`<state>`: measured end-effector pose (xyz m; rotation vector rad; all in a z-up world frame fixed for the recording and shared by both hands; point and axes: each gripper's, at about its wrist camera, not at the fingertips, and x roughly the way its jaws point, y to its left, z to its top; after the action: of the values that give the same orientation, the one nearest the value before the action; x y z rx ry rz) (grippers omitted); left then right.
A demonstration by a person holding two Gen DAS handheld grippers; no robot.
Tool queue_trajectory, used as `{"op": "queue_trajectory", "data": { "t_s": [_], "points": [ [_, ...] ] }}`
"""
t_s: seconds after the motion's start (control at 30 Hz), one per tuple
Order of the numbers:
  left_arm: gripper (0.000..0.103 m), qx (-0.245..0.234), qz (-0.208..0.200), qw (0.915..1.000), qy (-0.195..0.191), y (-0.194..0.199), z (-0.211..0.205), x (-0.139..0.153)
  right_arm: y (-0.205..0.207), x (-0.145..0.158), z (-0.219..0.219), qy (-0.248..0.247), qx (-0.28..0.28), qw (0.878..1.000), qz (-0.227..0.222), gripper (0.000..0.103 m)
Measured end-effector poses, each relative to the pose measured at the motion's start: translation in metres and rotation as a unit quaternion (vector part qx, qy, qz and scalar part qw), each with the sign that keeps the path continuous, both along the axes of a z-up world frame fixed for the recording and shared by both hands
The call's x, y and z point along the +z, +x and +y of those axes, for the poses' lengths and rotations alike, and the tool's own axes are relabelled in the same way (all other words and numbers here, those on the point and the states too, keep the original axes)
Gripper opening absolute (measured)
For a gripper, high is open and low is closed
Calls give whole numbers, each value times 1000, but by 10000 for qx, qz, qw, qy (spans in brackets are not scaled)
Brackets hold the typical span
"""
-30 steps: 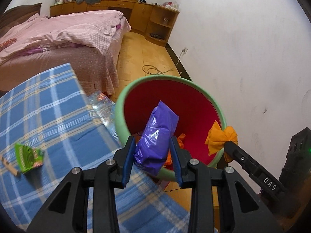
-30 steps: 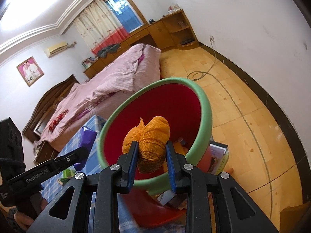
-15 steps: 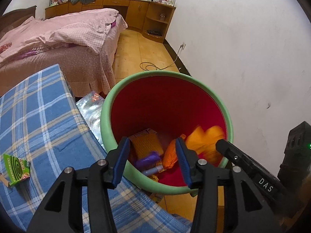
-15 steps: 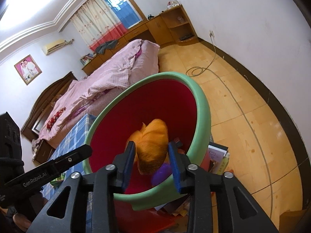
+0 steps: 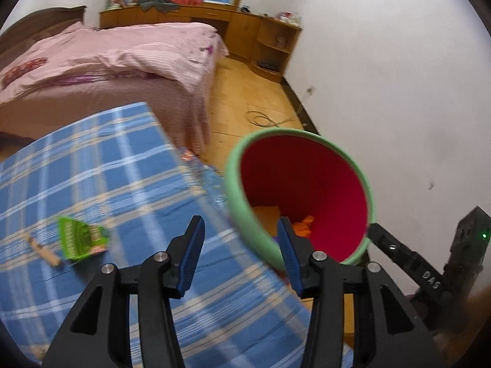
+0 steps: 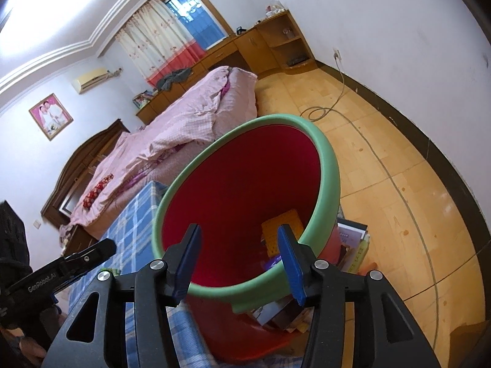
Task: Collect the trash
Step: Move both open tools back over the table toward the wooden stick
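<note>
Left wrist view: one desk [image 5: 92,178] under blue plaid cloth fills the near left. One bin [image 5: 236,190], green-rimmed and red inside, stands at its right edge. The left tongs [image 5: 241,250] are spread wide and hold nothing; the right blade overlaps the bin rim. One green wrapper [image 5: 81,239] lies on the desk, left of the tongs, beside one wooden clip [image 5: 41,247]. Orange scraps [image 5: 302,225] lie in the bin bottom, partly hidden.

Right wrist view: the right tongs [image 6: 239,259] are spread wide, empty, over the bin [image 6: 330,178]. One orange perforated piece [image 6: 280,230] and a purple scrap [image 6: 273,262] lie inside, cut off by the blade.
</note>
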<state>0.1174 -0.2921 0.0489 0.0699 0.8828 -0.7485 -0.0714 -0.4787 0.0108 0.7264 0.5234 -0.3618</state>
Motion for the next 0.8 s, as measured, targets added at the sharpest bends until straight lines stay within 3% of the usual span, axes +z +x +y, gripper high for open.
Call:
{"op": "queue_trajectory", "data": {
  "t_s": [0.3, 0.53, 0.8],
  "points": [
    [49, 1015, 97, 9948, -7, 23, 75, -2, -2, 10, 20, -60, 180, 9998, -26, 53],
    [49, 1859, 162, 9824, 118, 49, 128, -13, 3, 11, 36, -82, 290, 9995, 7, 53],
    [49, 2379, 421, 9700, 284, 76, 155, -39, 9, 5, 42, -49, 375, 9992, 118, 53]
  ]
}}
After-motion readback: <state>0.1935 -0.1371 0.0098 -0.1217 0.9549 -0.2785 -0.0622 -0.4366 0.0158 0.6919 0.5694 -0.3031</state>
